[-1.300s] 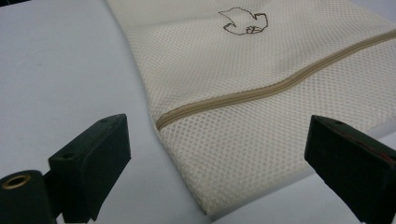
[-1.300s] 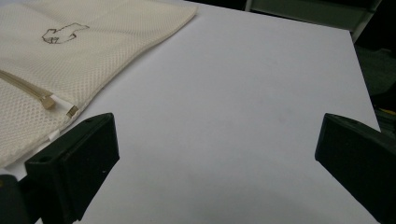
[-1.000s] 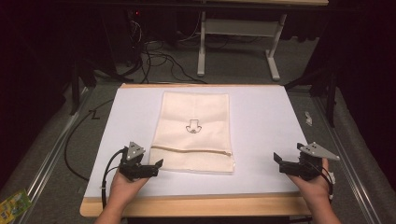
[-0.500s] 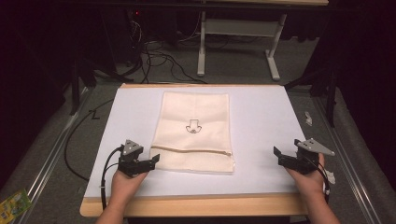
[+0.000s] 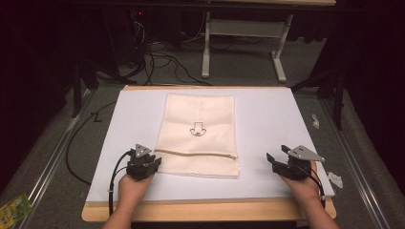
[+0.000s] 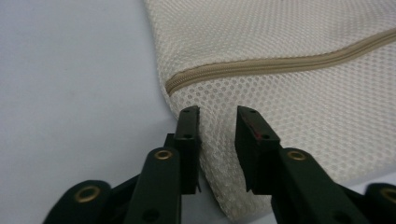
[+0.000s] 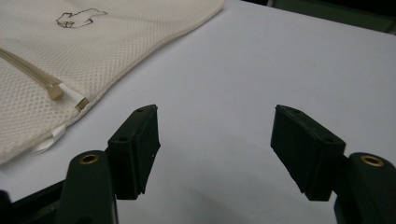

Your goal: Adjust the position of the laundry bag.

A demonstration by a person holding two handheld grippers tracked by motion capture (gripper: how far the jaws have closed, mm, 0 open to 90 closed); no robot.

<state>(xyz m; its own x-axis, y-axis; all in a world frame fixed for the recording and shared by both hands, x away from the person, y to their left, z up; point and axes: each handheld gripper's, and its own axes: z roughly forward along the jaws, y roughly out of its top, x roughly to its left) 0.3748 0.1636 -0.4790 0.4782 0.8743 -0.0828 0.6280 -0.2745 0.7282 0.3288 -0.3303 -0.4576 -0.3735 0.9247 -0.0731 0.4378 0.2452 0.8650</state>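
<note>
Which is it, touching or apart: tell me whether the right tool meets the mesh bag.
Apart. The high view shows the right tool on bare white sheet, well clear of the mesh bag; the right gripper view shows open jaws over bare sheet.

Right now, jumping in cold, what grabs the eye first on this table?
The cream mesh zip bag lying flat mid-table on the white sheet, with a small dark emblem printed on it. The left gripper sits at the bag's near left corner, jaws narrowly parted astride its edge below the zipper. The right gripper waits wide open over bare sheet, off the bag's right side.
</note>
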